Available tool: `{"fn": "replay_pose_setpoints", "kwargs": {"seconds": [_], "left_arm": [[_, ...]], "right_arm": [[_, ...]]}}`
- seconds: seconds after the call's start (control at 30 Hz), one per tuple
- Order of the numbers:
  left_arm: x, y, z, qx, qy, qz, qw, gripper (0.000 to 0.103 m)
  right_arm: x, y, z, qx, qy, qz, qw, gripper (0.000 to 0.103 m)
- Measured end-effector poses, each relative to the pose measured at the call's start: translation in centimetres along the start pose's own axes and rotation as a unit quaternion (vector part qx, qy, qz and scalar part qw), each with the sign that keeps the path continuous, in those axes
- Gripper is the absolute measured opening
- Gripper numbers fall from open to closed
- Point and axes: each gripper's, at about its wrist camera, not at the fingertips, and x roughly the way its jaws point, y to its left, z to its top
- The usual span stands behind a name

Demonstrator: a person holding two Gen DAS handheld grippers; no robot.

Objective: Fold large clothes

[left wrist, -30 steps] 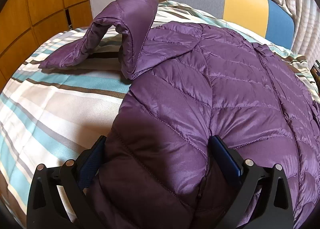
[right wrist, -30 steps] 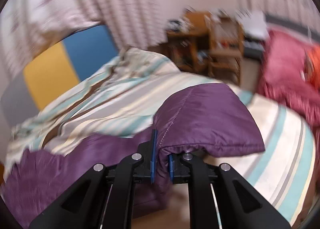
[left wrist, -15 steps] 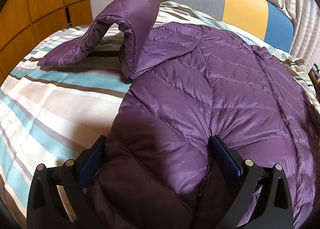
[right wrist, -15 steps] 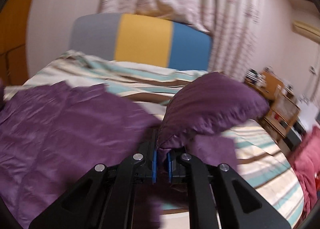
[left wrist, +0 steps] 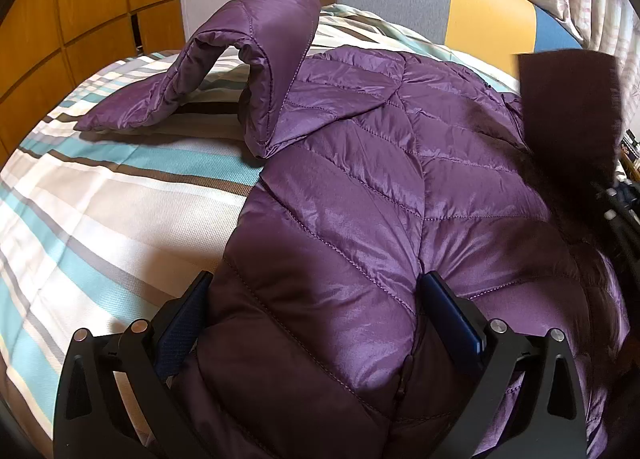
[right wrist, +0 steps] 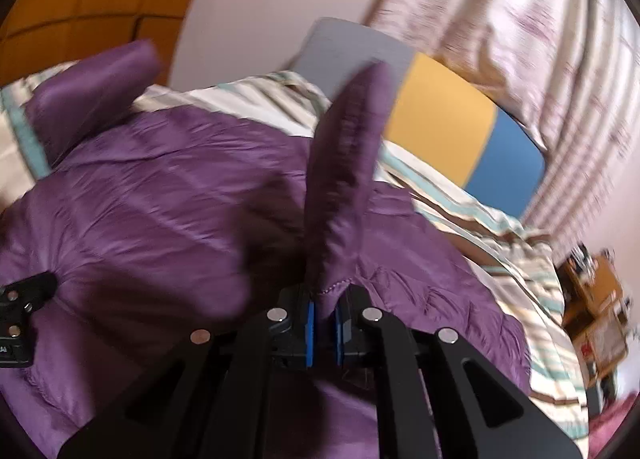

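Right tongs point(right wrist: 325, 323) pinch sleeve point(right wrist: 348, 179) to fold it over the jacket point(left wrist: 380, 195); left tongs point(left wrist: 316, 323), spread, straddle and pin its hem on the bed point(left wrist: 100, 227).

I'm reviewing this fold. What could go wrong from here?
1. The right tool pinches only the sleeve tip; the slick fabric may slip out.
2. The left tool straddles the jacket with pads apart, so the body may drag.
3. The other sleeve arches up, unfolded.

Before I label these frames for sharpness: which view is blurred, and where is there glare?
Right wrist view: motion-smeared, especially the curtain and held sleeve. Left wrist view: sharp, with sheen on the purple jacket; only the dark sleeve at its right edge is blurred.
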Motion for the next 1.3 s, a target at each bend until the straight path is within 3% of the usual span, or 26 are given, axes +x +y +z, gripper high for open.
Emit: {"fn": "replay_pose_setpoints", "kwargs": {"seconds": [0.1, 0.27, 0.37, 0.43, 0.53, 0.63, 0.77, 0.93, 1.0, 1.07, 1.13, 1.3], "left_arm": [[0.0, 0.0, 0.0, 0.001, -0.001, 0.002, 1.0, 0.1], [0.0, 0.0, 0.0, 0.001, 0.0, 0.002, 1.0, 0.1], [0.0, 0.0, -0.1, 0.001, 0.0, 0.001, 1.0, 0.1], [0.0, -0.1, 0.0, 0.002, 0.003, 0.003, 1.0, 0.1], [-0.2, -0.3, 0.3, 0.007, 0.013, 0.012, 0.9998, 0.1], [-1.6, -1.0, 1.0, 0.012, 0.016, 0.016, 0.9997, 0.1], [-4.7, -3.1, 2.5, 0.007, -0.037, -0.008, 0.9992, 0.1], [-4.0, -7.1, 4.8, 0.024, -0.055, -0.037, 0.9975, 0.098], [-2.7, -8.7, 5.6, 0.033, -0.061, -0.04, 0.9968, 0.081], [-0.6, -9.9, 6.1, 0.05, -0.039, -0.036, 0.9973, 0.059], [2.0, -10.3, 6.1, 0.06, -0.009, -0.024, 0.9979, 0.049], [3.8, -9.0, 5.6, 0.046, -0.016, -0.037, 0.9981, 0.049]], "right_arm": [[1.0, 1.4, -0.5, -0.017, 0.002, 0.016, 1.0, 0.006], [3.5, 2.4, -1.0, -0.038, 0.022, 0.094, 0.995, 0.007], [4.6, 2.3, -1.0, -0.047, 0.039, 0.112, 0.992, 0.01], [5.0, 2.3, -1.3, -0.042, 0.041, 0.119, 0.991, 0.022], [4.2, 1.0, -0.9, -0.007, 0.039, 0.141, 0.989, 0.058], [2.3, -1.3, -1.5, 0.045, 0.021, 0.16, 0.986, 0.059], [0.6, -5.1, -3.8, 0.124, 0.026, 0.14, 0.982, 0.06], [-0.1, -9.4, -6.8, 0.22, 0.045, 0.067, 0.972, 0.06], [-0.4, -10.6, -7.9, 0.254, 0.048, 0.043, 0.965, 0.06], [-0.4, -11.8, -8.9, 0.282, 0.052, 0.025, 0.958, 0.06], [-0.5, -12.8, -10.0, 0.307, 0.055, 0.019, 0.95, 0.06], [-1.1, -15.1, -12.0, 0.369, 0.063, 0.024, 0.927, 0.054]]}}
